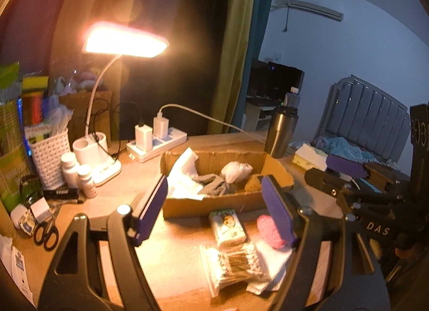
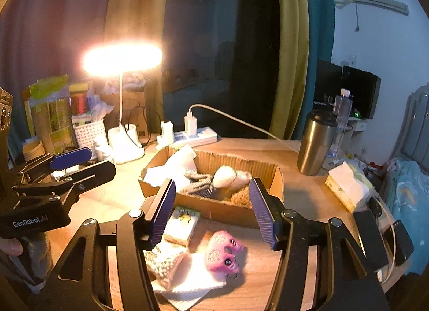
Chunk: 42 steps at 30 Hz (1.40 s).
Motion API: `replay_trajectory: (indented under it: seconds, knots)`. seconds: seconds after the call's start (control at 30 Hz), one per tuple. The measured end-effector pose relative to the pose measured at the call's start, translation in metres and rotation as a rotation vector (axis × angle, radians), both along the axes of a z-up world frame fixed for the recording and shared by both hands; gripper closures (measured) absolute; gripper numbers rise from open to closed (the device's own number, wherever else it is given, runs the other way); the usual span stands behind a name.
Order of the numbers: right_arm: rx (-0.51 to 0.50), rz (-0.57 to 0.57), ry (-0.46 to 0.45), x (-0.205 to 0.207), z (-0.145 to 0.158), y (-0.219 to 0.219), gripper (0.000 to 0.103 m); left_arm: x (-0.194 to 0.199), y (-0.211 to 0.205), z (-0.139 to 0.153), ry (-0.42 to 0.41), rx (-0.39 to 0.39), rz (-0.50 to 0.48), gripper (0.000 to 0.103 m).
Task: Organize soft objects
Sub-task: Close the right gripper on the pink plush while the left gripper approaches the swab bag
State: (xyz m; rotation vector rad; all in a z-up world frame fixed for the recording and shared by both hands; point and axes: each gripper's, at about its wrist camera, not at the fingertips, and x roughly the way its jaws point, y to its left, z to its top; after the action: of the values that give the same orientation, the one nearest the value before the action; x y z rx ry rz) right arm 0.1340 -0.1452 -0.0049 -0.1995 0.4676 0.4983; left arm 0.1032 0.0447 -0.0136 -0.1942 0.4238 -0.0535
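Note:
A cardboard box (image 1: 228, 205) (image 2: 214, 207) sits mid-desk and holds a white cloth (image 1: 185, 174), a grey knitted piece (image 1: 214, 183) (image 2: 198, 183) and a white soft ball (image 1: 236, 170) (image 2: 225, 175). In front of it lie a small tissue pack (image 1: 228, 228) (image 2: 182, 226), a pink soft toy (image 1: 269, 232) (image 2: 222, 253), a cotton-swab pack (image 1: 230, 262) and white paper tissue (image 2: 193, 281). My left gripper (image 1: 214, 207) is open and empty above the box's front edge. My right gripper (image 2: 213, 213) is open and empty above the pink toy.
A lit desk lamp (image 1: 126, 43) (image 2: 122, 60), power strip (image 1: 156, 143), white basket (image 1: 49, 154), pill bottles (image 1: 77, 173) and scissors (image 1: 45, 234) stand at the left. A steel tumbler (image 1: 281, 131) (image 2: 315, 142) and tissue box (image 2: 348, 189) stand at the right.

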Motion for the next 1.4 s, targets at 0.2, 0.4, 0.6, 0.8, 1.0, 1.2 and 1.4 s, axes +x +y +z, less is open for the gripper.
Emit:
replay_trajectory:
  seconds: [0.2,0.4,0.6,0.8,1.0,1.2,1.4]
  knots:
    - [-0.009,-0.005,0.043,-0.002,-0.021,0.002,0.042,-0.007,0.004,-0.021,0.038,-0.008,0.011,0.029]
    - [-0.023,-0.004,0.097,-0.001,-0.047,0.001,0.042,-0.007,0.004,-0.046,0.090,-0.022,0.018,0.029]
    - [-0.029,-0.005,0.137,0.007,-0.064,-0.002,0.042,-0.001,-0.001,-0.070,0.149,-0.053,0.013,0.028]
    - [-0.021,-0.009,0.170,0.018,-0.077,-0.005,0.042,0.007,-0.005,-0.086,0.197,-0.063,0.008,0.022]
    - [-0.015,-0.017,0.217,0.030,-0.092,-0.008,0.042,0.016,-0.011,-0.098,0.247,-0.058,0.000,0.021]
    - [-0.009,-0.025,0.259,0.041,-0.102,-0.013,0.042,0.025,-0.024,-0.106,0.288,-0.038,-0.032,0.021]
    - [-0.005,-0.024,0.300,0.051,-0.112,-0.016,0.043,0.031,-0.038,-0.110,0.315,-0.019,-0.068,0.020]
